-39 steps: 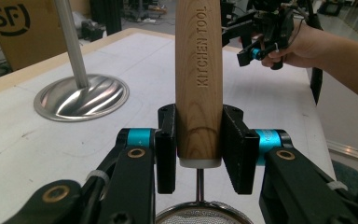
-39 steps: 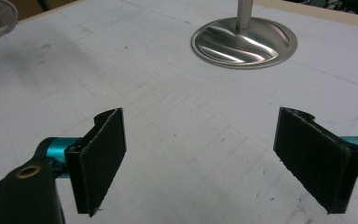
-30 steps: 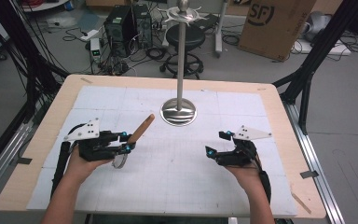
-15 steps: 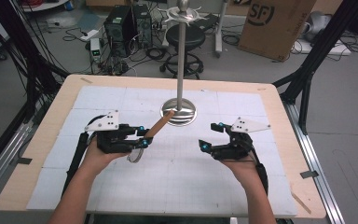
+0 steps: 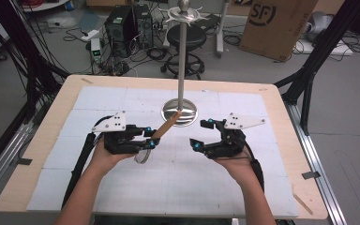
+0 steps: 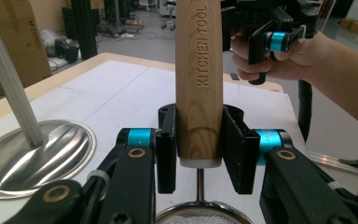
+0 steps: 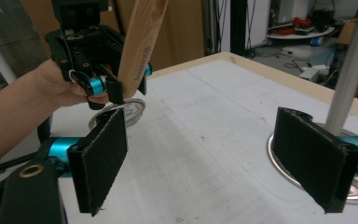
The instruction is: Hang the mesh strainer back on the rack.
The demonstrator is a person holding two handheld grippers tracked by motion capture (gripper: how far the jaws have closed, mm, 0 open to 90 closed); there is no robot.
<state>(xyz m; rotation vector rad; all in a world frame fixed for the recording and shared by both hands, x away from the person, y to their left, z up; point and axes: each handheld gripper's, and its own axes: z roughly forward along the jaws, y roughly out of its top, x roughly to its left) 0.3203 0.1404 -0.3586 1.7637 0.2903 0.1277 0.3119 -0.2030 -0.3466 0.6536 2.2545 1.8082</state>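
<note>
My left gripper (image 5: 151, 138) is shut on the wooden handle (image 6: 199, 79) of a kitchen strainer, stamped "KITCHEN TOOL". The handle (image 5: 168, 123) slants up and away toward the metal stand's round base (image 5: 187, 115). The strainer's mesh bowl (image 6: 200, 216) hangs below the jaws, its rim (image 5: 142, 157) under the left hand. My right gripper (image 5: 200, 135) is open and holds nothing, to the right of the handle. In the right gripper view the left gripper (image 7: 116, 86) and handle (image 7: 142, 42) are ahead at upper left. The stand's pole (image 5: 182, 56) rises to a hooked top (image 5: 183, 13).
The white gridded mat (image 5: 178, 178) covers a wooden table (image 5: 42, 140). The stand's pole (image 7: 349, 65) and base (image 7: 279, 163) are close beside my right gripper's right jaw. A cardboard box (image 5: 276, 23), a stool and computers stand on the floor beyond the far edge.
Both hands have moved forward and toward the middle. The strainer handle's tip has come up to the stand's base. The right gripper has stayed open.
</note>
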